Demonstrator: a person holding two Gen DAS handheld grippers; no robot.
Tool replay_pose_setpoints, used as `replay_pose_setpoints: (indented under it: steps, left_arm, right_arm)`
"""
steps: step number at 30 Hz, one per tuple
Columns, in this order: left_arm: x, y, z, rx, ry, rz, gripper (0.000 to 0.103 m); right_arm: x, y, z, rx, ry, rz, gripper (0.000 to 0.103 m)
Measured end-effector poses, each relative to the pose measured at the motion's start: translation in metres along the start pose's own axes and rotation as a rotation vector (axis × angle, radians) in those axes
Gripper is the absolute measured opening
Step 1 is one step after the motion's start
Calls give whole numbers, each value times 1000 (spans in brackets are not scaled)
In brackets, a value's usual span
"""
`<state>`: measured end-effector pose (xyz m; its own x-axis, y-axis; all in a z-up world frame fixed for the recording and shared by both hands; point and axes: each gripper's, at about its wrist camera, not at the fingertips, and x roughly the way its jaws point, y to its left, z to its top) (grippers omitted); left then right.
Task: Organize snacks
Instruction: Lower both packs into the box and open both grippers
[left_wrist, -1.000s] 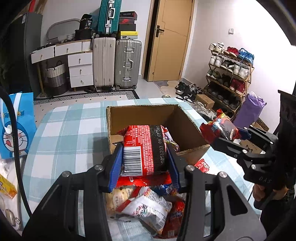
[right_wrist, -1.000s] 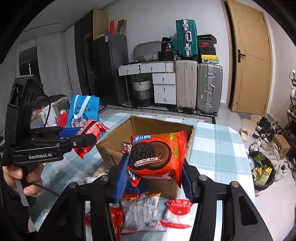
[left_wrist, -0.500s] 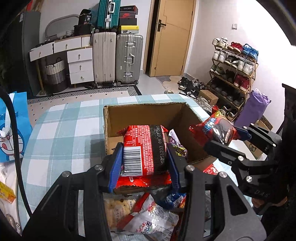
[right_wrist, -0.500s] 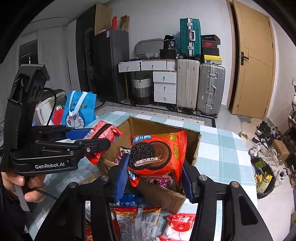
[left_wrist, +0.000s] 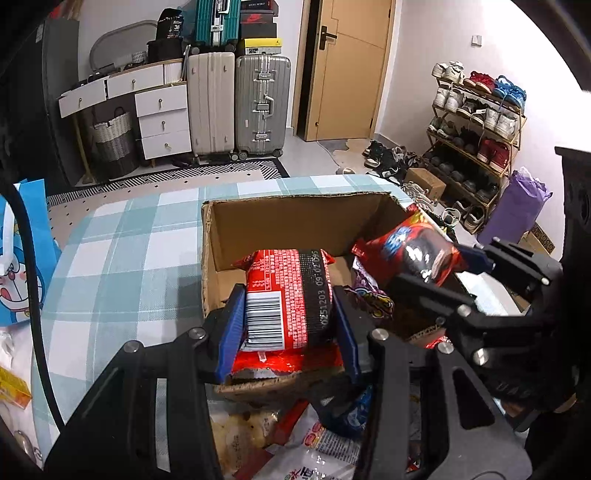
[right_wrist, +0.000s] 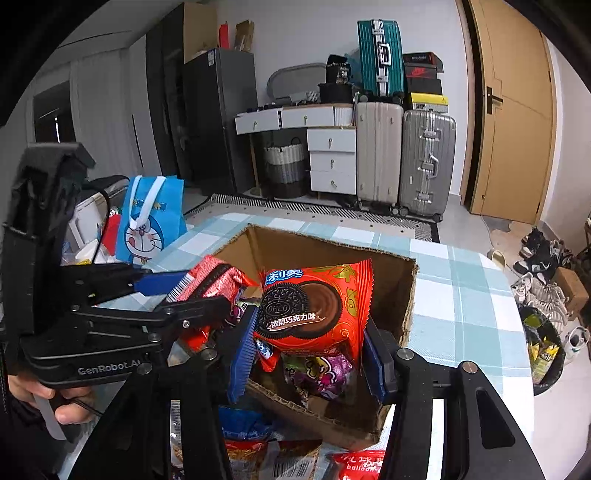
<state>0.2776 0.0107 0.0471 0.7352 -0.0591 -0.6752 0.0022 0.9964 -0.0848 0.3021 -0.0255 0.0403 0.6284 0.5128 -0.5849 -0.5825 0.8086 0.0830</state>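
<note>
**Q:** Left gripper, as pictured: slack or clenched?

**A:** Clenched. Gripped a red barcode packet between both blue pads, pressed in from either side. Held the packet above the near left part of the cardboard box, just over the near wall. Seen from the right wrist, appeared side-on with the same packet at its tip.

**Q:** And the right gripper?

**A:** Likewise clenched. Squeezed an orange-red cookie packet upright between its fingers, printed face toward the camera. Hovered over the open box, toward the right side, clear of the box floor. Sat just beside the left gripper's packet; touching or not, could not be told.

**Q:** Contents of the box?

**A:** Held at least a purple packet low inside, under the cookie packet. Showed bare cardboard at the far left corner.

**Q:** Remaining snacks?

**A:** Lay as loose packets in a heap on the checked tablecloth, against the outside of the near wall, under both grippers.

**Q:** Surroundings?

**A:** Stood at the table's left edge: a blue cartoon bag. Stood well beyond the table: suitcases and a shoe rack.
</note>
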Motion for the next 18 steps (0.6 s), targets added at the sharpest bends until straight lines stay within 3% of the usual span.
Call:
replay_pose_setpoints:
  steps: [11,18]
  left_arm:
    - [26,0,-2,-9,27,27,42]
    - [15,0,-6,-11,17,1,44]
  right_arm:
    - [16,-6,-8,42,26,2,51]
    - [8,-12,-9,52,5,5,54]
